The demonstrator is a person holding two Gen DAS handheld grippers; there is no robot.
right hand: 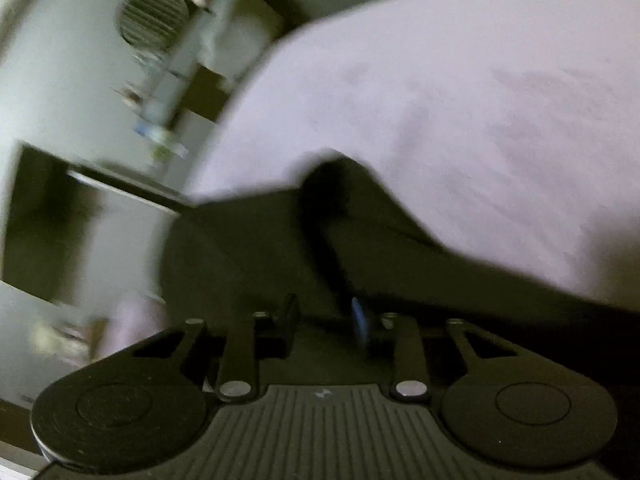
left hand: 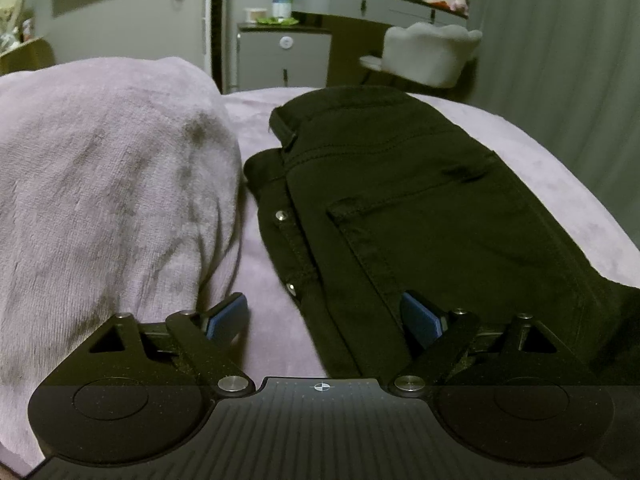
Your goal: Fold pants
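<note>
Surface: a bed (left hand: pixel 264 280) covered in a pale lilac plush sheet; it carries everything in the left wrist view.

Blanket: a lilac fleece blanket (left hand: pixel 108 184) is heaped up on the left side of the bed, its right slope just beside the pants.

Room: past the far edge of the bed stand a small grey cabinet (left hand: pixel 285 58), a grey vanity table (left hand: pixel 376 4) with bottles and a round mirror on top, and a white scalloped chair (left hand: pixel 432 54); a grey curtain (left hand: pixel 560 80) hangs on the right.

Pants: the black pants (left hand: pixel 420 208) lie flat on the bed's middle and right, waistband towards the far edge, a back pocket facing up and two metal rivets along the left seam. The cloth runs on towards the near right corner.

Left gripper: the left gripper (left hand: pixel 324 314) hovers low at the near edge with its blue-padded fingers (left hand: pixel 228 316) spread wide. The left pad is over bare sheet; the right pad is over the pants. The left seam of the pants passes between the two, but nothing is pinched.

Right gripper: the right gripper (right hand: pixel 324 320) appears in a tilted, motion-blurred view. Its fingers stand close together, and dark cloth of the pants (right hand: pixel 280 248) seems to run in between them, lifted off the lilac sheet (right hand: pixel 480 100), though the blur leaves the grip itself uncertain.
</note>
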